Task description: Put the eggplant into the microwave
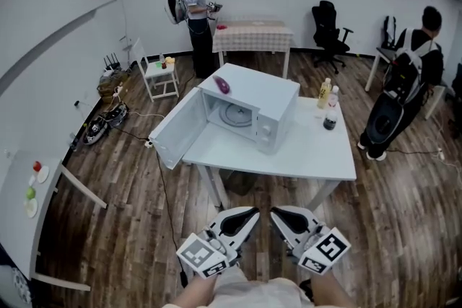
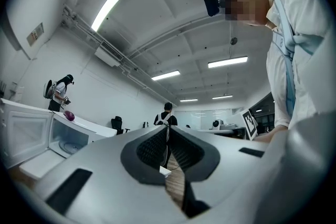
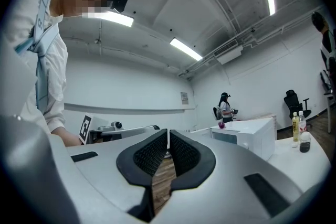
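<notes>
A dark wooden plank floor [image 1: 144, 184] fills the room, and on it stands a white table [image 1: 317, 155] in front of the person holding the tools. On the table's left part sits a white microwave [image 1: 267, 94], its door [image 1: 177, 130] swung wide open to the left, past the table's edge, so that the glass turntable [image 1: 237, 114] inside shows. At the back a person [image 1: 196, 18] stands beside a table with a checked cloth [image 1: 253, 34], and another person [image 1: 411, 83] stands at the right. Low in the head view, well short of the table, the left gripper [image 1: 245, 215] and the right gripper [image 1: 280, 215] are held side by side over the floor, pointing toward the microwave; each has its jaws clenched together with nothing between them. Two bottles stand on the table just right of the microwave, a yellow one [image 1: 324, 94] and a clear one with dark liquid [image 1: 331, 112]. The purple eggplant [image 1: 223, 85] lies on top of the microwave, near its front left corner, above the open cavity.
</notes>
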A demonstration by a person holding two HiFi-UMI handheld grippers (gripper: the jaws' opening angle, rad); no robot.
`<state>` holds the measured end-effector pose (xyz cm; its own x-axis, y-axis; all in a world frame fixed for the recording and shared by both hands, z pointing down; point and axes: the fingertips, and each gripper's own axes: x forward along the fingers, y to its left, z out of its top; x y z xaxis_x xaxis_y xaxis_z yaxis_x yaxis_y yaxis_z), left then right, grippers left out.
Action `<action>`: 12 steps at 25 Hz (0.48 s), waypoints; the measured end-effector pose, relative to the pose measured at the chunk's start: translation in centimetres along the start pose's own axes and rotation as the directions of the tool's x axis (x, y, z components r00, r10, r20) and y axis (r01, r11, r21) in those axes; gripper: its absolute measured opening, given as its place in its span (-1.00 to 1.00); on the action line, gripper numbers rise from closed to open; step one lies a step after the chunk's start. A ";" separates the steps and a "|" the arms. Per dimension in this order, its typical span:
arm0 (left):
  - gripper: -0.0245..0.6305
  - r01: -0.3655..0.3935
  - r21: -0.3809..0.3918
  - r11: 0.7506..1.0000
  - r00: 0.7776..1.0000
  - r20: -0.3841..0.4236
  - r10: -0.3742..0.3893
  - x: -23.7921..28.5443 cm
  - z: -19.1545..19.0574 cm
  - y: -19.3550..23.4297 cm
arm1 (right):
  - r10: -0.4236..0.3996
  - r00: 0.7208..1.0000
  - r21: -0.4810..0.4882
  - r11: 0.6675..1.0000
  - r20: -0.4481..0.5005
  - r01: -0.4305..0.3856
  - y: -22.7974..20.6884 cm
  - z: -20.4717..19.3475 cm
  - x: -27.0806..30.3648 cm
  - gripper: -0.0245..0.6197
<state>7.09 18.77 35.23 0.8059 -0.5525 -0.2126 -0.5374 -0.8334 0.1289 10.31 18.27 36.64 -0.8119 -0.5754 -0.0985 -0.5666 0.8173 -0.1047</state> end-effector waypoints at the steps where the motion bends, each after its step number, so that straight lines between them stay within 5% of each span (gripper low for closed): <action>1: -0.87 -0.004 -0.002 1.000 1.000 0.007 0.004 0.2 0.1 1.3 | 0.003 1.000 -0.007 1.000 -0.004 -0.003 -0.6 0.0 1.0 -0.81; 12: -0.87 -0.001 0.001 1.000 1.000 0.029 0.001 3.4 2.8 13.3 | 0.006 1.000 -0.033 0.999 -0.022 -0.007 -7.4 1.1 11.8 -0.81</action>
<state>1.95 5.86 33.48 0.7981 -0.5525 -0.2404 -0.5381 -0.8330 0.1282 5.12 5.37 35.19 -0.8184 -0.5693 -0.0777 -0.5651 0.8220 -0.0710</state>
